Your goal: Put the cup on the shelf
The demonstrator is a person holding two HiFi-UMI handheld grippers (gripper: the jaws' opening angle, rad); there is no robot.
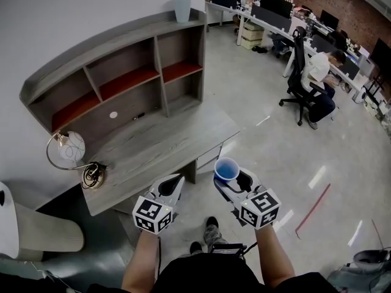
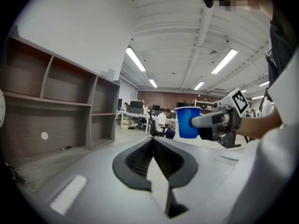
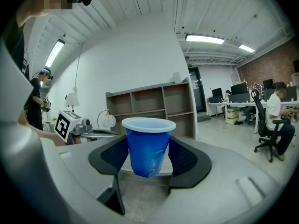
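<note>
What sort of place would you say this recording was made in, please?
Most likely an open-plan office. A row of monitors runs along the far side, a person sits on a wheeled office chair, and a grey desk with a shelf unit stands against the wall.

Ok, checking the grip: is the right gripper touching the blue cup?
Touching. The right gripper view shows the right gripper with its pads pressed on both sides of the blue cup.
</note>
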